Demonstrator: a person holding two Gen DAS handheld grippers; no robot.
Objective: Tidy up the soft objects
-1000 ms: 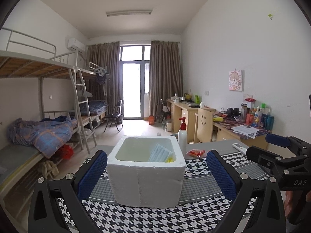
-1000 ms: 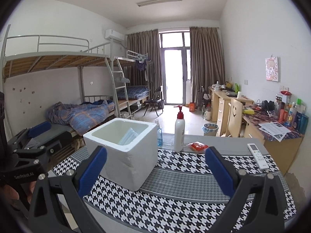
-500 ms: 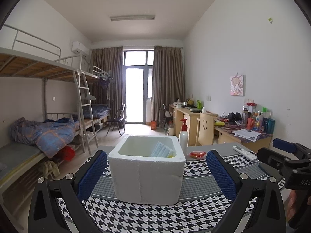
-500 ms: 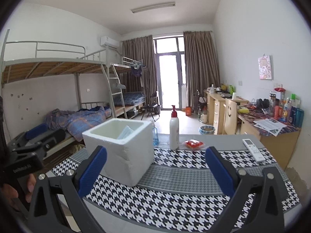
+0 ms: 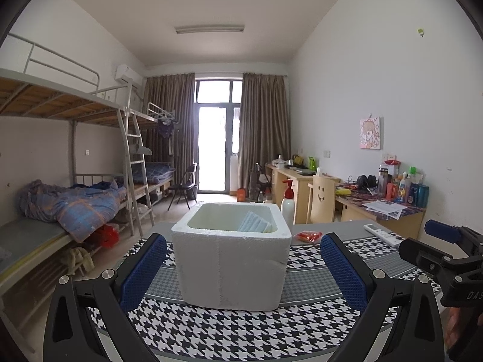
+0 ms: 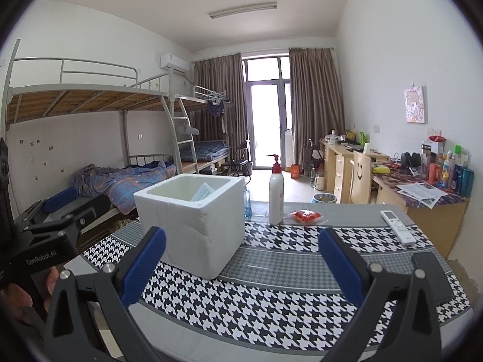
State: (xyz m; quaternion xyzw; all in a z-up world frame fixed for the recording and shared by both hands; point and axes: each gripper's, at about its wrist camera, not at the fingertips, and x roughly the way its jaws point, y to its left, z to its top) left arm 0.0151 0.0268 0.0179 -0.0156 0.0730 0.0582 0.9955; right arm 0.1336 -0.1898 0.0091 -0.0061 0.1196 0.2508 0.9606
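Foam box (image 5: 231,256) sits on the houndstooth tablecloth (image 5: 241,331), with pale blue face masks (image 5: 255,226) leaning inside against its right wall. Left gripper (image 5: 241,267) and right gripper (image 6: 241,267) hang above the near table edge, jaws spread wide, grasping nothing.

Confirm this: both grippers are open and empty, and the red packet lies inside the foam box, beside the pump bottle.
Not quite. The red packet lies on the tablecloth, outside the foam box, beside the pump bottle, as the right wrist view shows. Both grippers are open and empty.
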